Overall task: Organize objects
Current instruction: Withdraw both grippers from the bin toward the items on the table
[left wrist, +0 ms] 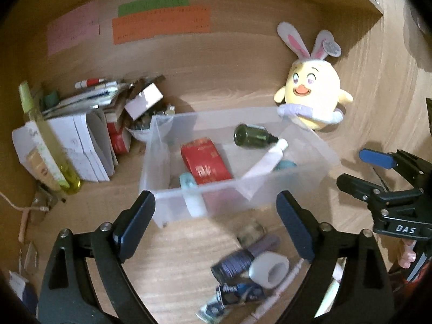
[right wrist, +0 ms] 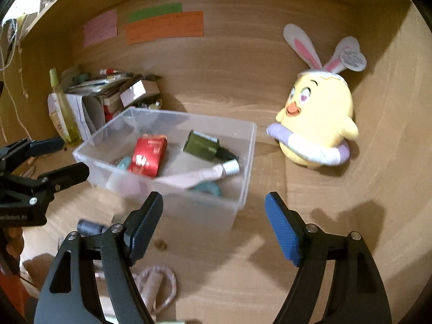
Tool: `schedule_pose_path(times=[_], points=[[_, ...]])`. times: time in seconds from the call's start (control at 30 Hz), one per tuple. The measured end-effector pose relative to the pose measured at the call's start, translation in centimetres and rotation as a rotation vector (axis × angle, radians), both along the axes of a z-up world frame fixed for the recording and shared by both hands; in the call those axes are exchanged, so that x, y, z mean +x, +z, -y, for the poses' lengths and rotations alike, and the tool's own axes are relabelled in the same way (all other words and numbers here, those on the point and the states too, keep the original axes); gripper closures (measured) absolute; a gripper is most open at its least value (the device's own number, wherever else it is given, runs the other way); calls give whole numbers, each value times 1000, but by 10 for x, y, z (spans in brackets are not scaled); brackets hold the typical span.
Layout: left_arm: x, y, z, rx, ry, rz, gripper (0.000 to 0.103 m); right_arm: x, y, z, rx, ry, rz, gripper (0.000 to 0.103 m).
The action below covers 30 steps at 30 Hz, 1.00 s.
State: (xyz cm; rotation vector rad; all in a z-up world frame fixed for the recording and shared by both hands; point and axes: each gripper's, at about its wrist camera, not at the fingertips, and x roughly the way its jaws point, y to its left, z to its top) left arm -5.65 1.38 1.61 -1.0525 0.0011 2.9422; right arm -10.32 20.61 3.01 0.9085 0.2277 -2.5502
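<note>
A clear plastic bin (left wrist: 189,205) (right wrist: 243,162) stands on the wooden desk. It holds a red box (left wrist: 206,162) (right wrist: 148,156), a dark green bottle (left wrist: 252,135) (right wrist: 202,145), a white tube (left wrist: 267,162) (right wrist: 208,174) and teal items. My left gripper (left wrist: 215,199) is open just in front of the bin's near wall, with nothing between its fingers. My right gripper (right wrist: 213,198) is open too and empty, at the bin's near right corner. Loose in front of the bin lie a grey thread spool (left wrist: 235,264) (right wrist: 89,228), a white tape ring (left wrist: 270,270) and a blue packet (left wrist: 237,294).
A yellow plush chick with bunny ears (left wrist: 313,94) (right wrist: 318,127) sits right of the bin against the back wall. At the back left are stacked papers and books (left wrist: 81,140), a yellow-green spray bottle (left wrist: 48,140) and a bowl of small items (left wrist: 140,127). A rope loop (right wrist: 159,283) lies near me.
</note>
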Motion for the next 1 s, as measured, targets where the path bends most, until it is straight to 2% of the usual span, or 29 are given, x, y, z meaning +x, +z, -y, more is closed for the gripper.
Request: schedule_pose_path(times=[0.13,0.63,0.67,0.73,0.8,0.9,0.97,1.0], points=[[13,-8,-8,5,-3,11,11,14,-8,-10,-21,3,45,28],[48,-31,-34,56,-30,47,12,57,-26,-24,-26,15,83,28],[50,-34,-36,61,-37,50,13,59,-27,-23,-30,22,86,28],[53,-38,-39,70,-49,68,28,63,-30,-21,-41,34,98,28],[55,-41,-43,72,-67,83,31,66,-34,-19,-55,50,116,29],[58,-45,-48,55,-70,82,31,70,-39,-14,-62,73,134,38],[59,-47,-50,57,-71,86,31,71,-43,-10,-54,91,147,51],[58,-49,-50,58,-70,89,32,72,-45,-9,-52,97,152,53]])
